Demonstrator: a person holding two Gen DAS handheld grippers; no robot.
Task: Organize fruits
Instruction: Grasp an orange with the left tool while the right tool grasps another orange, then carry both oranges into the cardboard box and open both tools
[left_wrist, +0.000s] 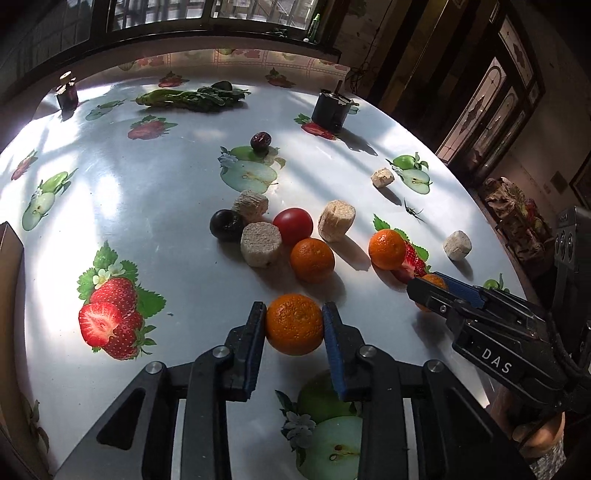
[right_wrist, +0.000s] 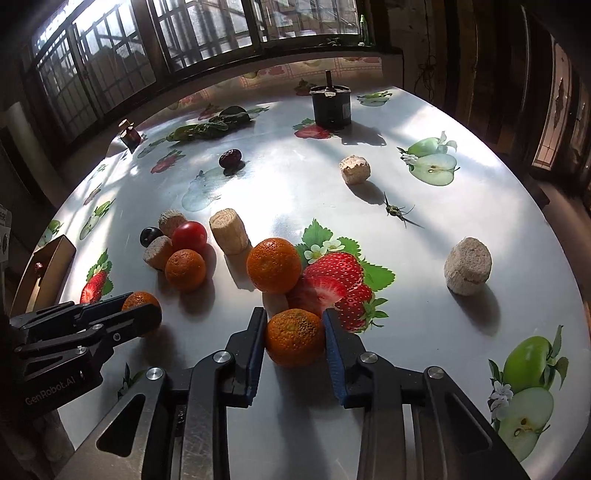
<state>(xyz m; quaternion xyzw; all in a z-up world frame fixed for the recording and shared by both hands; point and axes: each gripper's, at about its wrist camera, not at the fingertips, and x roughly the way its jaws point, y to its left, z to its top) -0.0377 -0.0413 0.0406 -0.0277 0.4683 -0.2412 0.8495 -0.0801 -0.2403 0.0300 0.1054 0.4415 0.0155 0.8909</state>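
Glossy tablecloth, pitted peel, rough plugs

My left gripper (left_wrist: 294, 325) has matt black plastic fingers with ribbed blue pads (left_wrist: 337, 354) and bright metal rivets; the mandarin (left_wrist: 293, 324) between them is pitted and faintly shiny. The printed tablecloth (left_wrist: 147, 206) looks like slick, glossy vinyl. Beyond the mandarin, the tomato (left_wrist: 293, 224) is smooth and shiny, and the beige cylinders (left_wrist: 260, 243) beside it look rough, fibrous and matt.

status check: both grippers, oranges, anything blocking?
Left gripper shut on an orange. Right gripper shut on another orange. Two loose oranges remain. Nothing blocking either grip.
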